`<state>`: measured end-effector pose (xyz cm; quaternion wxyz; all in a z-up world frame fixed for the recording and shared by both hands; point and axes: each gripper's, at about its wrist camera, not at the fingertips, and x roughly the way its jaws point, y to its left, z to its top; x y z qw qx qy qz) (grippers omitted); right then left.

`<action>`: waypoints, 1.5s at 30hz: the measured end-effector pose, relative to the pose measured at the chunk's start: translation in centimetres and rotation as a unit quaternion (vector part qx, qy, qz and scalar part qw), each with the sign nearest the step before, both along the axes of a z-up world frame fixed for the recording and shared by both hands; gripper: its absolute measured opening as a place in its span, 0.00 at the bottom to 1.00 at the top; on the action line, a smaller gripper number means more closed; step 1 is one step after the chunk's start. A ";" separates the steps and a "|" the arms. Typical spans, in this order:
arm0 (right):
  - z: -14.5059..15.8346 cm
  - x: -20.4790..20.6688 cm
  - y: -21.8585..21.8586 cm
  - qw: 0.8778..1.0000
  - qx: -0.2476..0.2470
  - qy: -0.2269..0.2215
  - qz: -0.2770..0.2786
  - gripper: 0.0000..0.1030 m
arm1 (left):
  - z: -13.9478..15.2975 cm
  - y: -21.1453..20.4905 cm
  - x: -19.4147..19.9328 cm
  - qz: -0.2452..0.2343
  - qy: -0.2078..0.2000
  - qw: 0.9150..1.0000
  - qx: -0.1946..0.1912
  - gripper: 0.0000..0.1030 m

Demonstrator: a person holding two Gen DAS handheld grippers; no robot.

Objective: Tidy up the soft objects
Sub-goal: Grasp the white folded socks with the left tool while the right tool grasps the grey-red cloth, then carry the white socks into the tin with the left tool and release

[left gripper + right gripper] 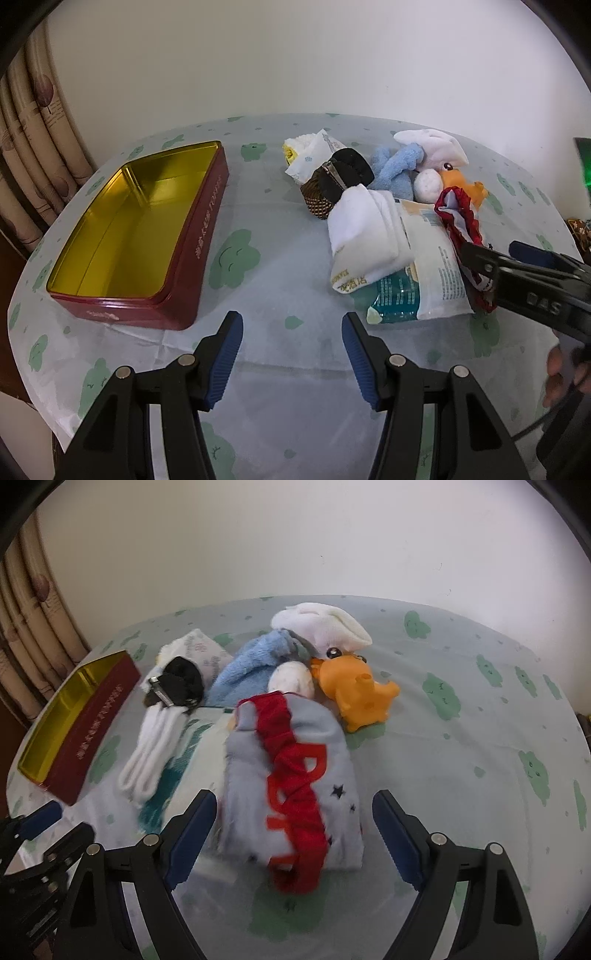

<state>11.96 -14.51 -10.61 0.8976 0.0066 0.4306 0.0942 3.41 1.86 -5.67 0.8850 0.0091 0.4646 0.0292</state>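
Item one: my left gripper (291,354), blue pads spread wide, nothing between them but bare tablecloth (280,387). It hovers above the near edge of the table.

Item two: red tin (147,236), gold inside, lid off, lying ahead and to the left of my left fingers; nothing is in it.

Item three: my right gripper (293,834), fingers set wide to either side of the grey pouch (291,775). The pads flank the pouch without pressing on it, so I hold nothing here. The pouch has a red ruffled band, red letters and small dark stars; its near part is blurred.

Item four: the heap beyond the right fingertips. An orange plush toy (354,694) lies just past the pouch to the right, touching a white plush (321,627). A blue fleece cloth (251,664) sits left of those.

Item five: left of the right fingers, folded white socks (151,746) rest on a printed plastic pack (417,280), with a black hair clip (177,690) at their far end and a tissue packet (199,650) behind it.
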 end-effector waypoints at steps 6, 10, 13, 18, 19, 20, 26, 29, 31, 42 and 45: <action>-1.2 2.1 -1.4 1.000 0.019 0.009 -0.023 0.84 | -0.2 -0.7 1.4 -0.016 0.002 1.000 -0.002 0.55; -2.8 3.1 -2.1 0.999 -0.005 0.035 -0.041 0.82 | -0.4 -1.3 2.3 -0.025 0.004 1.000 0.005 0.55; -2.9 2.8 -1.4 0.999 -0.035 0.006 -0.020 0.74 | -0.6 -1.5 2.9 -0.030 0.006 1.000 0.002 0.55; -2.6 2.4 -0.9 0.999 -0.031 -0.010 0.009 0.39 | -0.8 -1.8 3.6 -0.034 0.012 0.999 -0.007 0.55; -2.5 2.3 -0.9 0.999 -0.032 -0.014 0.008 0.37 | -0.8 -1.9 3.7 -0.035 0.012 0.999 -0.008 0.55; -2.5 2.2 -1.0 0.999 -0.030 -0.015 0.007 0.34 | -0.7 -2.1 3.8 -0.036 0.012 0.999 -0.009 0.55; -2.6 1.2 -2.6 1.000 -0.016 -0.017 -0.007 0.32 | -0.2 -3.3 4.4 -0.056 0.004 0.998 -0.014 0.55; -2.6 1.1 -2.7 1.000 -0.010 -0.017 -0.009 0.32 | 0.3 -3.9 4.7 -0.062 0.001 0.998 -0.020 0.56; -2.6 1.1 -2.5 1.000 -0.013 -0.017 -0.008 0.32 | 0.5 -4.2 5.0 -0.066 0.001 0.998 -0.022 0.56; -2.8 1.1 -2.9 1.000 -0.001 -0.016 -0.003 0.36 | -1.7 -5.2 8.2 -0.065 0.025 0.998 0.002 0.56; -2.8 1.1 -2.9 1.000 -0.001 -0.016 -0.001 0.38 | -1.8 -4.1 8.4 -0.049 0.019 0.999 0.001 0.55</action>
